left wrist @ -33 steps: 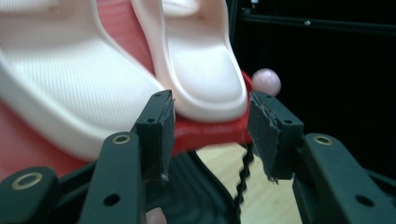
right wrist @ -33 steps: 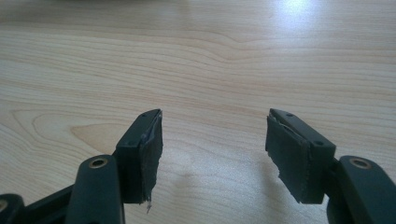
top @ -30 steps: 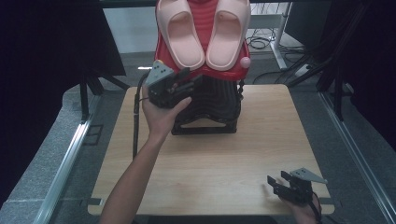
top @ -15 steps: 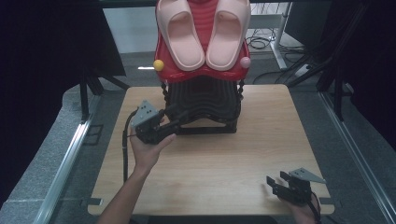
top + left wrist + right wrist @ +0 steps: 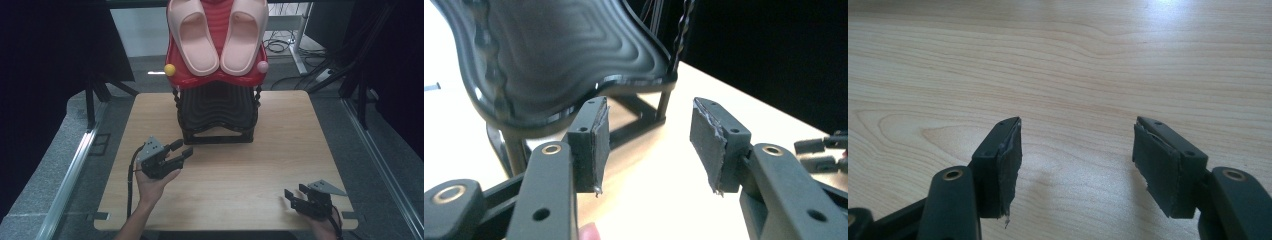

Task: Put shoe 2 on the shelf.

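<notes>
A pair of pink slippers (image 5: pixel 217 35) lies on the red top shelf (image 5: pixel 216 79) of a two-tier rack, above its black lower shelf (image 5: pixel 217 107) at the table's far middle. My left gripper (image 5: pixel 181 148) is open and empty, held over the table just in front left of the rack. From the left gripper view the black shelf (image 5: pixel 569 55) looms close ahead of my open left gripper (image 5: pixel 649 145). My right gripper (image 5: pixel 296 192) rests open near the front right corner. The right gripper view has my open right gripper (image 5: pixel 1078 160) above bare wood.
The wooden table (image 5: pixel 250 175) stretches between the two grippers. A yellow ball (image 5: pixel 170 69) and a pink ball (image 5: pixel 262 66) cap the red shelf's corners. Metal rails run along both sides of the table. Cables (image 5: pixel 280 46) lie on the floor behind.
My left gripper has drawn back from the rack's left side, down and toward the table's front, and hangs lower over the wood. The right gripper has stayed put.
</notes>
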`<act>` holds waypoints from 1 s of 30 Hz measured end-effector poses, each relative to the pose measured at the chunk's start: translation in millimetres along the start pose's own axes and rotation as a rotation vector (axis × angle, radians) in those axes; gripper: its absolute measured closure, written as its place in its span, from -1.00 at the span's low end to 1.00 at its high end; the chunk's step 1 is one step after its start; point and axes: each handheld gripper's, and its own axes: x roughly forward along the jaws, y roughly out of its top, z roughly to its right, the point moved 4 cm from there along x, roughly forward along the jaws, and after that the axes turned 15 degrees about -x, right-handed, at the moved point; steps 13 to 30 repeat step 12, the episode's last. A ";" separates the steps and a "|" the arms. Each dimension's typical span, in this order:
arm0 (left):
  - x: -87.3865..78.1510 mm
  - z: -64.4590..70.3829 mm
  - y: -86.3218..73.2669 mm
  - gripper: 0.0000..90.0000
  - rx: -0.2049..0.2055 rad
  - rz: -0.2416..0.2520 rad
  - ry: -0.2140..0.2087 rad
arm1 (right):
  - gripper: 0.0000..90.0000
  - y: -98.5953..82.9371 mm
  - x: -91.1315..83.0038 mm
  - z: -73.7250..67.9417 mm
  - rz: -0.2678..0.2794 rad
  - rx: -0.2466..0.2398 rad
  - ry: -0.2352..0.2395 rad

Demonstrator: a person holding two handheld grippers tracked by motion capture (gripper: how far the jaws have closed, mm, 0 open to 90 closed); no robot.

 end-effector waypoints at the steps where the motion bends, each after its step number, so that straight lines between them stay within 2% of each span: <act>1: 0.1 -1.9 -3.7 0.11 -0.003 -0.007 0.000 | -0.19 0.0 0.0 0.1 0.000 0.002 0.000; 5: -0.8 -7.2 -12.6 0.10 -0.009 -0.022 0.007 | -0.19 0.0 0.3 1.3 0.001 0.003 -0.002; 12: -1.3 -12.1 -16.8 0.08 -0.009 -0.039 0.017 | -0.20 1.0 1.2 1.8 0.001 0.005 -0.002; 30: -1.3 -12.1 -16.8 0.08 -0.009 -0.039 0.017 | -0.20 1.0 1.2 1.8 0.001 0.005 -0.002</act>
